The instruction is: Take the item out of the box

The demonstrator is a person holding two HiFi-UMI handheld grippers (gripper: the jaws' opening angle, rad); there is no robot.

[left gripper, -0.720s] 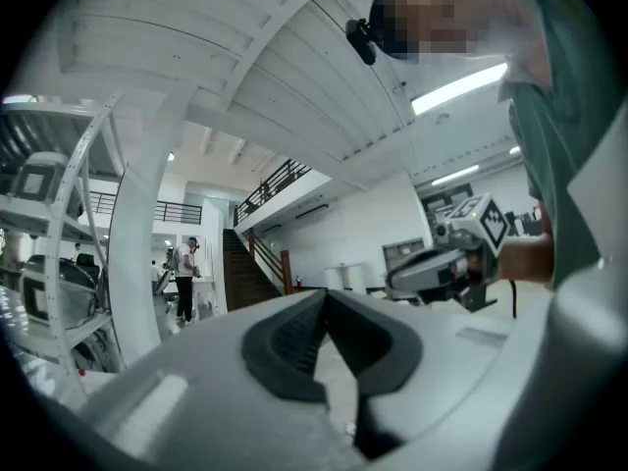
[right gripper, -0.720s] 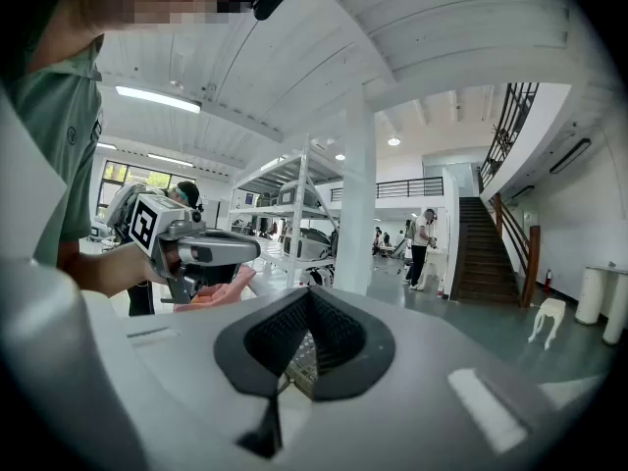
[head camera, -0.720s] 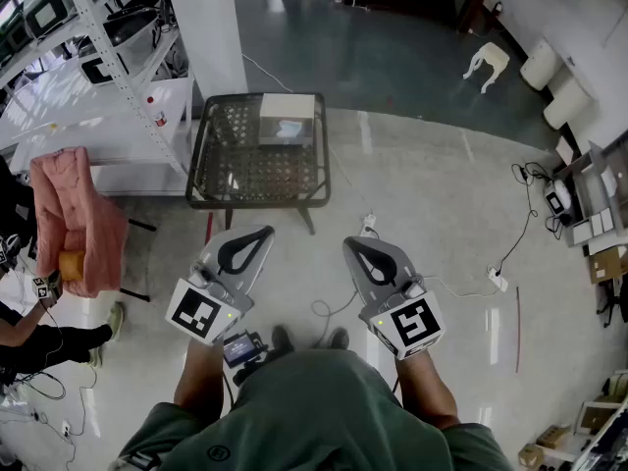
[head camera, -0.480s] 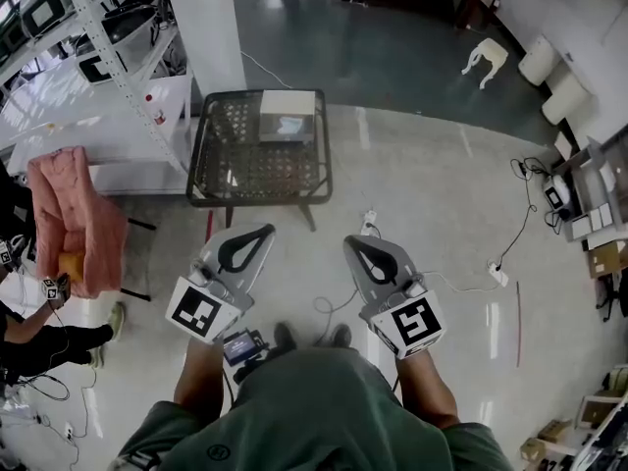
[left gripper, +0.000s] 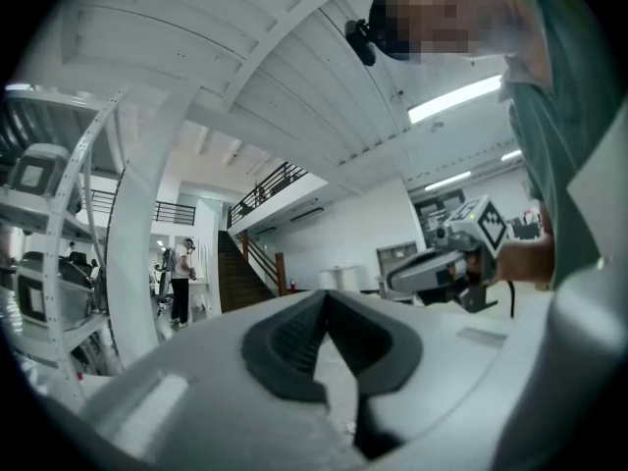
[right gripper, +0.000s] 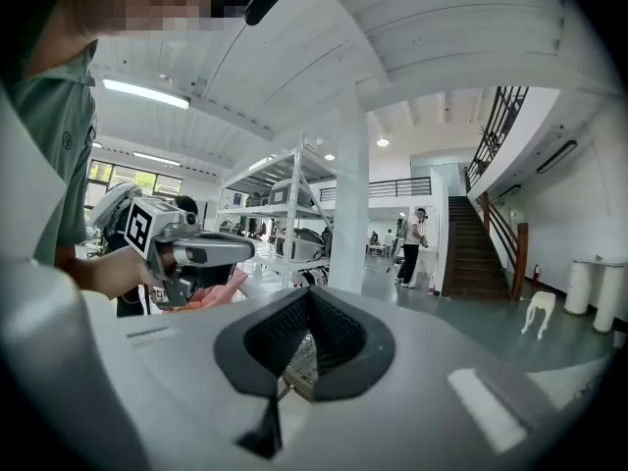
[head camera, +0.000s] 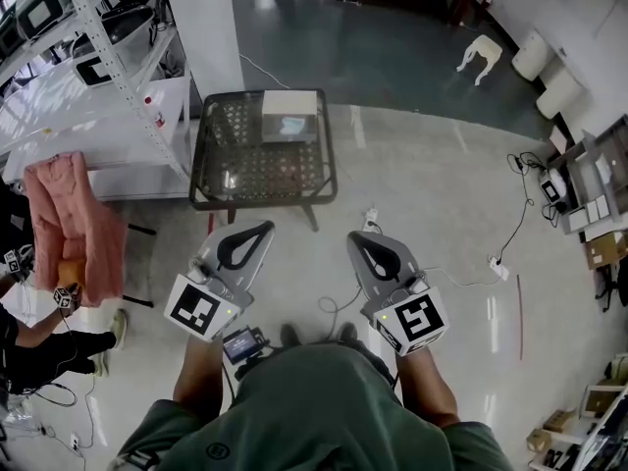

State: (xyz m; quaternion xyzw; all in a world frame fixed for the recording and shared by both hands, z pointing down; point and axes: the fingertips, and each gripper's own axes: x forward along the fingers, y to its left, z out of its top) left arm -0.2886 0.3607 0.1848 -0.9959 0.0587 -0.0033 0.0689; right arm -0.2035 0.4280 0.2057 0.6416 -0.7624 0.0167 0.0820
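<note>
A white box [head camera: 289, 116] stands at the far right corner of a small dark mesh-top table [head camera: 245, 180]; something pale blue shows at its top. Both grippers hang level over the floor, well short of the table. My left gripper [head camera: 263, 230] is shut and empty, its tips meeting in the left gripper view [left gripper: 325, 295]. My right gripper [head camera: 354, 238] is also shut with nothing in it, the tips closed in the right gripper view [right gripper: 308, 292]. Each gripper shows in the other's view: the right gripper [left gripper: 432, 263] and the left gripper [right gripper: 201, 253].
A white pillar [head camera: 201, 18] and metal shelving [head camera: 93, 57] stand left of the table. A pink cloth [head camera: 69, 224] and another person [head camera: 29, 337] are at the far left. Cables and a power strip [head camera: 371, 224] lie on the floor; a stairway [right gripper: 481, 243] rises beyond.
Both grippers keep their places, side by side and shut. The view has shifted slightly, and the person at the far left has slid lower in the picture.
</note>
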